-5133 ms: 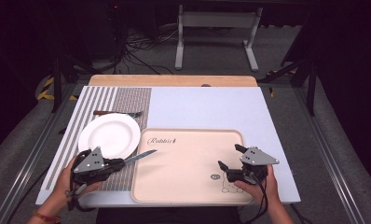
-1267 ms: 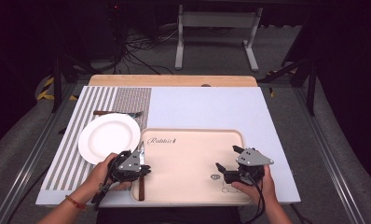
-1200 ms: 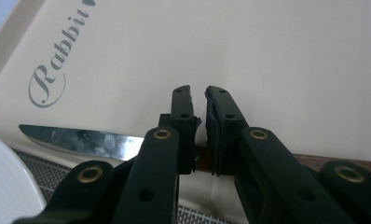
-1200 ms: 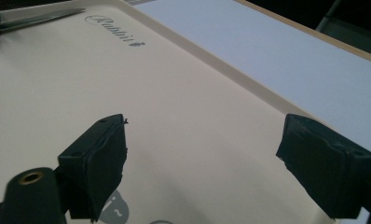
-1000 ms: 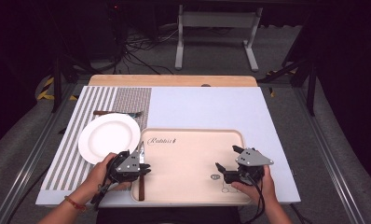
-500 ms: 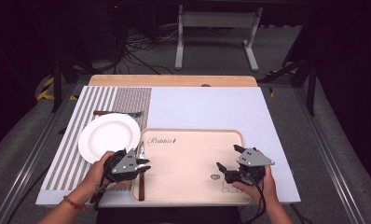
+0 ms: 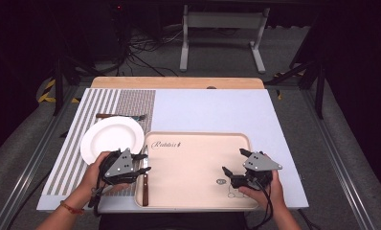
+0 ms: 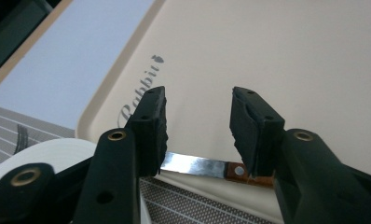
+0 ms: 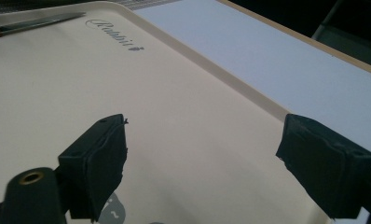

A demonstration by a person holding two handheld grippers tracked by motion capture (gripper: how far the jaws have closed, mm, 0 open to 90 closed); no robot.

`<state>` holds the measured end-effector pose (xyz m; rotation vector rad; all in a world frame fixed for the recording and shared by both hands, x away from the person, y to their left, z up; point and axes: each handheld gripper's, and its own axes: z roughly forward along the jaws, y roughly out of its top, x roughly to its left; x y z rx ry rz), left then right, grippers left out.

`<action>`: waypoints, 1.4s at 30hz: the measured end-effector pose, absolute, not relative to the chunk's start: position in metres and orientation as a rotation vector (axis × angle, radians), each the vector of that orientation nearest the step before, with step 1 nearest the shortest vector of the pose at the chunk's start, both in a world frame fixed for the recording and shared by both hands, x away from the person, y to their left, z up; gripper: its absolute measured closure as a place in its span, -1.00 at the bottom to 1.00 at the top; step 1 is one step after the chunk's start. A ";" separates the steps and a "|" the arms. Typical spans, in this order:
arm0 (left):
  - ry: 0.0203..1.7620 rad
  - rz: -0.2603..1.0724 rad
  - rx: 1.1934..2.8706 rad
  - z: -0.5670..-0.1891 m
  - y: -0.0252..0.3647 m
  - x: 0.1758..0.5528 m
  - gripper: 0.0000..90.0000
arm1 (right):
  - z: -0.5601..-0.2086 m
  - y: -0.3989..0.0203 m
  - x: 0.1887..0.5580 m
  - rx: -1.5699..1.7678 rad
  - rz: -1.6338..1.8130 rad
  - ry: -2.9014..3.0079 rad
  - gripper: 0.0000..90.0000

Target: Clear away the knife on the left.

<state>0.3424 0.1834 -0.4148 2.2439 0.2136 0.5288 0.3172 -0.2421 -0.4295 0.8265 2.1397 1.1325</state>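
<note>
A knife [image 7: 144,179] with a brown handle lies along the left inside edge of the beige tray [image 7: 198,158]. My left gripper [image 7: 144,163] hovers just over it. In the left gripper view the left gripper [image 8: 197,112] has just been opening. Its pads stand apart, and the knife [image 8: 197,165] lies loose on the tray [image 8: 291,56] below them. My right gripper [image 7: 231,162] stands open over the tray's right part. In the right gripper view the right gripper [image 9: 207,140] has nothing between its pads, and the knife [image 9: 34,22] shows at the tray's [image 9: 81,70] far edge.
A white plate [image 7: 111,138] sits on the striped placemat [image 7: 83,110] just left of the tray, with a fork [image 7: 121,116] beyond it. The pale blue table cover [image 7: 212,110] stretches behind the tray. A metal stand [image 7: 222,38] is on the floor past the table.
The left gripper carried the knife from over the placemat to the tray's left edge. Its jaws have spread and the knife now lies loose. The right gripper has kept still.
</note>
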 end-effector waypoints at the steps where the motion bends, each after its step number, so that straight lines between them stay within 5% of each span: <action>1: 0.226 0.529 2.238 -0.414 0.185 0.343 0.18 | -0.430 -0.242 0.317 0.827 1.132 2.141 -0.65; 14: 0.343 0.601 2.127 -0.403 0.205 0.346 -0.55 | -0.432 -0.241 0.318 0.826 1.122 2.152 -0.65; 19: 0.393 0.596 2.034 -0.397 0.218 0.349 -0.68 | -0.431 -0.242 0.318 0.816 1.143 2.144 -0.65; 42: 0.550 0.747 1.894 -0.391 0.285 0.367 -0.71 | -0.428 -0.244 0.316 0.794 1.164 2.120 -0.65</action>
